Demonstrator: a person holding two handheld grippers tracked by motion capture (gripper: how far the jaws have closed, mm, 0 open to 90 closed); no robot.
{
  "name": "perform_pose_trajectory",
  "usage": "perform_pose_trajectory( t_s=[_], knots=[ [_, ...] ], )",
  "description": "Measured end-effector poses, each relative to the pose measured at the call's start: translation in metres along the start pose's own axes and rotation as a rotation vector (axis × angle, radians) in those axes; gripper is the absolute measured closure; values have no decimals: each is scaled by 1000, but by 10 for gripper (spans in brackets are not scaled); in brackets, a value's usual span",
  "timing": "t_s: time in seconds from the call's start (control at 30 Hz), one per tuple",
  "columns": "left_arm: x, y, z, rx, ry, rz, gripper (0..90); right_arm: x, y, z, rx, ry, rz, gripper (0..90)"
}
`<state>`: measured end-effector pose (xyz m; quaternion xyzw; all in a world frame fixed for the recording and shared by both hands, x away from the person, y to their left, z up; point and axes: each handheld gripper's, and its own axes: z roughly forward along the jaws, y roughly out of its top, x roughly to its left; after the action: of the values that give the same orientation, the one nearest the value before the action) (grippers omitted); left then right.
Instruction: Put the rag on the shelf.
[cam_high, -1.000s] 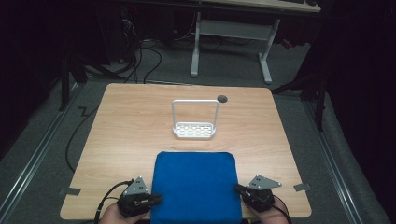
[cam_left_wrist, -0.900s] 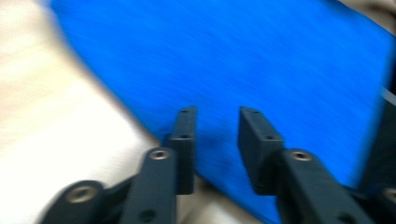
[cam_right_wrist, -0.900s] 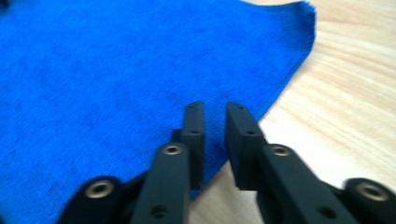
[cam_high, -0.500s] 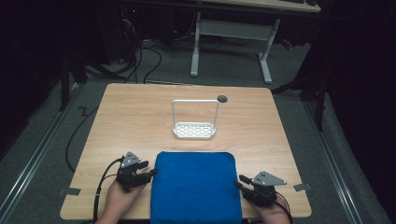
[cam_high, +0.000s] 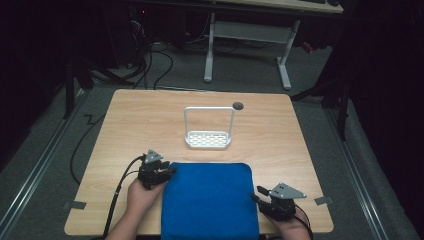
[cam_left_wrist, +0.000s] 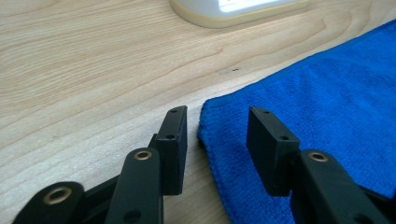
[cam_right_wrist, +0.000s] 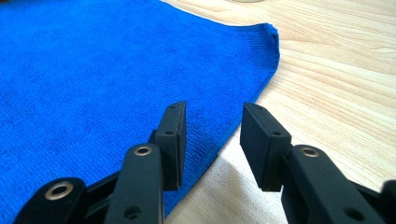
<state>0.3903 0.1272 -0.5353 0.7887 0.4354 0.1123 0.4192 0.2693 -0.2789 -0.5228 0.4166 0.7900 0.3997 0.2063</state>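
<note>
Flat on the near half of the wooden counter (cam_high: 125, 120) lies a blue towel (cam_high: 207, 200), soft and finely looped, roughly square with rounded corners. At its far left corner sits the left claw (cam_high: 169, 170), released, jaws straddling the towel's edge without gripping. At the towel's right edge, the right claw (cam_high: 256, 193) is likewise released, jaws either side of the hem. Beyond the towel stands a white perforated rack (cam_high: 208, 137) with a wire hoop.

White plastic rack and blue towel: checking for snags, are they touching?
Apart. High view shows bare wooden table between white plastic rack and blue towel.
</note>
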Motion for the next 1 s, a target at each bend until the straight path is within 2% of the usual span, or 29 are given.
perform_pose_trajectory(
  t_s=[0.03,0.07,0.1,0.27,0.4,0.43,0.47,0.5,0.53,0.63,0.73,0.77,0.83,0.93,0.97,1.0],
  knots=[
    [1,0,1,-4,2,-12,637,-1,3,2,-13,18,19,596],
    [1,0,1,-4,2,-12,662,-1,3,2,-13,18,19,596],
    [3,1,1,-4,-4,-26,690,-2,10,5,-25,22,44,564],
    [4,1,2,2,-32,-34,770,-4,28,16,-29,15,69,505],
    [4,1,3,8,-37,-26,845,-8,43,37,-19,-41,64,486],
    [3,1,2,11,-33,-15,859,-13,49,50,-2,-73,78,483],
    [3,1,2,11,-33,-15,862,-13,49,50,-2,-73,78,483],
    [3,1,2,12,-31,-12,864,-18,53,61,24,-106,75,483],
    [3,1,2,12,-31,-10,864,-18,53,61,24,-106,75,483],
    [2,0,2,10,-30,-10,864,-27,55,73,39,-130,108,507],
    [3,0,2,14,-35,-13,864,-34,59,85,96,-130,134,496],
    [2,0,2,14,-27,-4,863,-35,59,86,107,-111,144,495],
    [1,0,2,14,-24,-2,864,-35,58,86,115,-116,127,497],
    [2,0,2,13,-28,-7,864,-33,55,85,113,-103,129,549],
    [1,0,1,15,-25,-1,864,-31,53,83,105,-95,122,649],
    [1,0,1,15,-25,-1,863,-31,53,83,105,-95,122,649]
  ],
)
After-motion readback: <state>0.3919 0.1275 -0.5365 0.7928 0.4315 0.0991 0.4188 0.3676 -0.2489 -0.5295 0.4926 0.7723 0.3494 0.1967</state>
